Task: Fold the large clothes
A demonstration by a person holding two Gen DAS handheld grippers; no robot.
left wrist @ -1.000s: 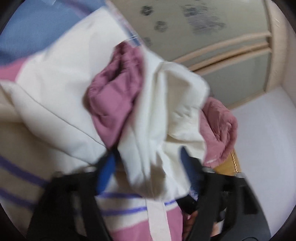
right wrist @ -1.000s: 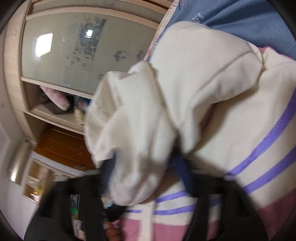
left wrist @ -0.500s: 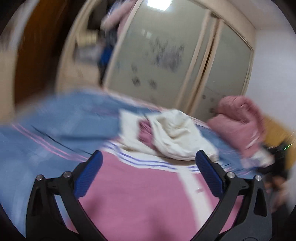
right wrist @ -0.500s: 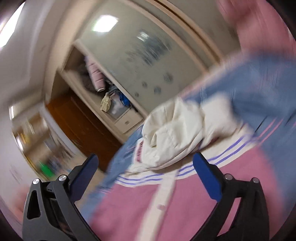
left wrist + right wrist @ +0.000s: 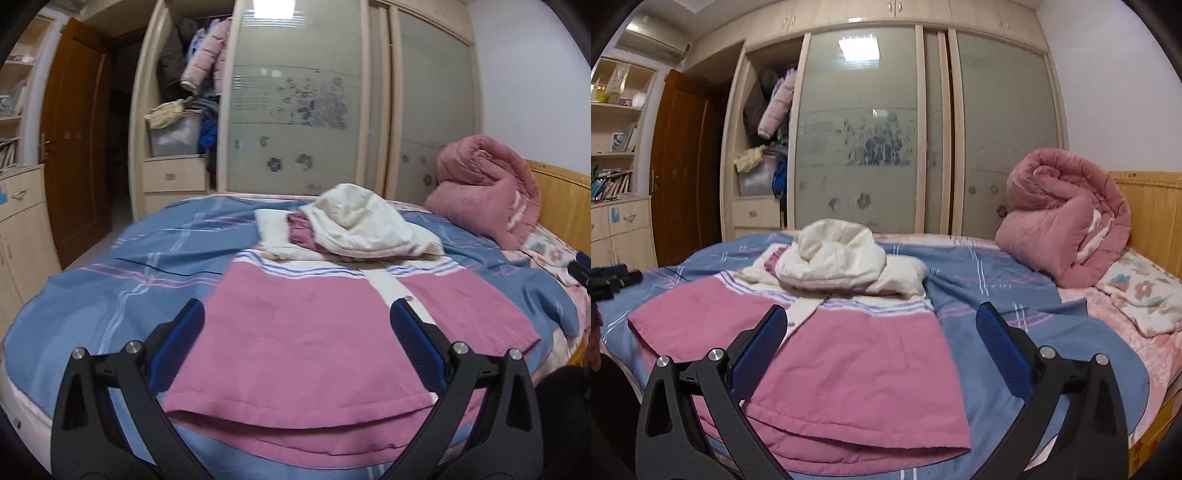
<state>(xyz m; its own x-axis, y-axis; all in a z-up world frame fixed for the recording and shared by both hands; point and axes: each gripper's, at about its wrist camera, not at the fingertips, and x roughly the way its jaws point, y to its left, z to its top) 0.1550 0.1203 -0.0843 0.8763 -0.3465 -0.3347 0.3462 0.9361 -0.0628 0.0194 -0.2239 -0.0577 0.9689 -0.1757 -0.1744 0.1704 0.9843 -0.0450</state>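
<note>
A pink-and-cream garment [image 5: 332,332] lies spread across the bed [image 5: 110,280] at frame center, while the left gripper [image 5: 295,314] and right gripper [image 5: 881,321] hover wide apart, holding nothing.

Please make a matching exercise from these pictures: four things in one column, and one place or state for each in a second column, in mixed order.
Things:
1. jacket
2. hood
3. quilt
4. left gripper

Places or states:
A. rolled up by the headboard
B. open, holding nothing
C. spread flat on the bedsheet
D. bunched at the far end of the jacket

Pairs: 1-C, 2-D, 3-A, 4-B
</note>
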